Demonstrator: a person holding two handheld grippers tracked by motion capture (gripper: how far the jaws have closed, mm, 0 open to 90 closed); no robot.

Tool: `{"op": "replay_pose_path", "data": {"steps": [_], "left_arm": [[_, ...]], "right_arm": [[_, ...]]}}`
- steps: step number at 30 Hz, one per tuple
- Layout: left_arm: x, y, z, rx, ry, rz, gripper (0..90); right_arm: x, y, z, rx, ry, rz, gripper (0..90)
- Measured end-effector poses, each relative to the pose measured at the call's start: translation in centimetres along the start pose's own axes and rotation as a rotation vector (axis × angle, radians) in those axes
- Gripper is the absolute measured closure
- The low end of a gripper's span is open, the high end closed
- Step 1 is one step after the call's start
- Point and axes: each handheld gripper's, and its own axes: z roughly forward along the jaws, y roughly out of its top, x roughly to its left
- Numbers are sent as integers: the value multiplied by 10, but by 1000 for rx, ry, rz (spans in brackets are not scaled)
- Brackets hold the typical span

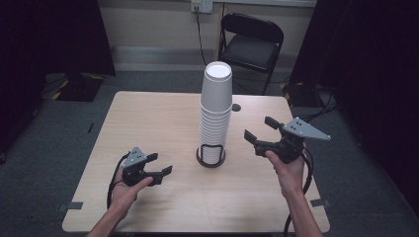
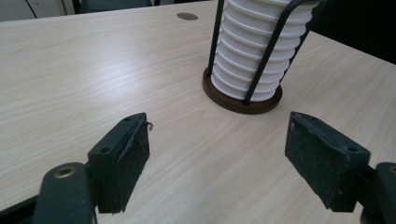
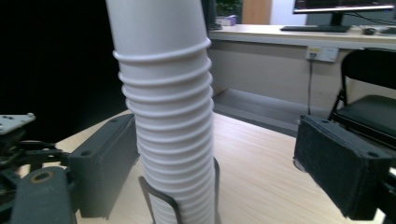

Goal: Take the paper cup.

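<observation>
Apparently nothing is started: the stack of white cups stands whole in its wire holder at mid-table. Right gripper hovers beside it, jaws spread wide and empty; left gripper sits lower, equally spread. All lifting remains.

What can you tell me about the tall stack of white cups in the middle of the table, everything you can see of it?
The stack of white cups is a tall column of nested, upside-down cups that look like paper, their rolled rims forming close ridges up the lower half. The topmost cup stands out longest, its flat base facing up. The stack leans slightly. Its bottom sits in a holder with a round dark brown base and thin black wire uprights, near the middle of the wooden table. Neither gripper touches it; both are open and apart from it.
</observation>
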Motion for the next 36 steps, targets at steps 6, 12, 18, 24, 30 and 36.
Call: {"op": "replay_pose_path", "data": {"steps": [6, 12, 18, 24, 30, 36], "left_arm": [[0, 0, 0, 6, 7, 0, 221], [1, -1, 0, 5, 1, -4, 221], [1, -1, 0, 7, 1, -9, 221], [1, -1, 0, 7, 1, -16, 221], [2, -1, 1, 9, -2, -17, 221], [2, -1, 0, 5, -6, -18, 221]], "right_arm": [[5, 18, 7, -15, 48, -20, 134], [10, 32, 11, -35, 65, -44, 134], [14, 48, 19, -55, 88, -50, 133], [17, 58, 25, -67, 109, -56, 133], [21, 69, 33, -78, 131, -63, 141], [25, 77, 41, -92, 141, -66, 133]]}}
